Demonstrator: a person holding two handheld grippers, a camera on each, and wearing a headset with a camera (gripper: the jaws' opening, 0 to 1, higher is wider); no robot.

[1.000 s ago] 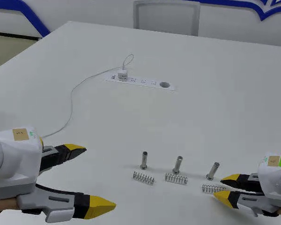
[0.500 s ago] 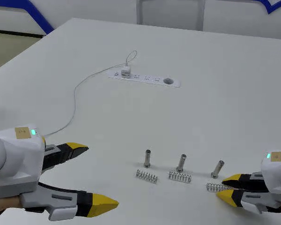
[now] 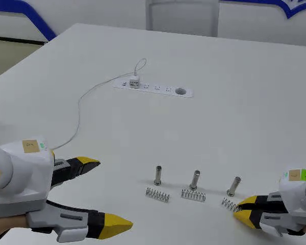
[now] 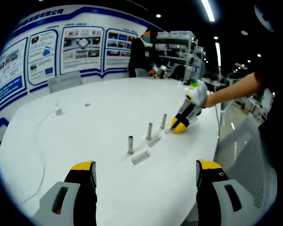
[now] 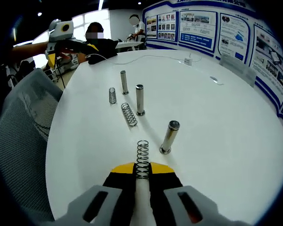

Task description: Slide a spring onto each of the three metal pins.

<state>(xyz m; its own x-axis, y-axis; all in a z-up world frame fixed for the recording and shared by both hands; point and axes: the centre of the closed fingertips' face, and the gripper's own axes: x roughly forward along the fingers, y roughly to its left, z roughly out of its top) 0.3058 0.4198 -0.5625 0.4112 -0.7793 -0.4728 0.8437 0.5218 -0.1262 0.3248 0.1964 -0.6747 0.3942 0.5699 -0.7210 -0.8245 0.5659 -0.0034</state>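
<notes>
- The right tongs (image 3: 240, 209) were clamped on the near end of a spring (image 5: 142, 157), which lay on the bench (image 3: 234, 102) beside the right pin (image 5: 169, 136).
- The left tongs (image 3: 111, 193) gaped, empty.
- The spring looked light, squashy and apt to flick away; an end grip would leave its bore free.
- The jaws hid the gripped coils.

A white desk (image 3: 255, 102) is carrying a short row of three metal pins close to its near edge: the left pin (image 3: 158, 174), the middle pin (image 3: 195, 179) and the right pin (image 3: 233, 186) are all standing upright. The left spring (image 3: 157, 194) and the middle spring (image 3: 193, 195) are lying flat just in front of their pins; the right spring (image 3: 228, 204) is sitting askew beside the right pin. Toward the far edge, a power strip (image 3: 153, 88) is lying flat, holding a white charger (image 3: 134, 81) whose cable (image 3: 81, 107) is trailing toward the desk's left edge.
</notes>
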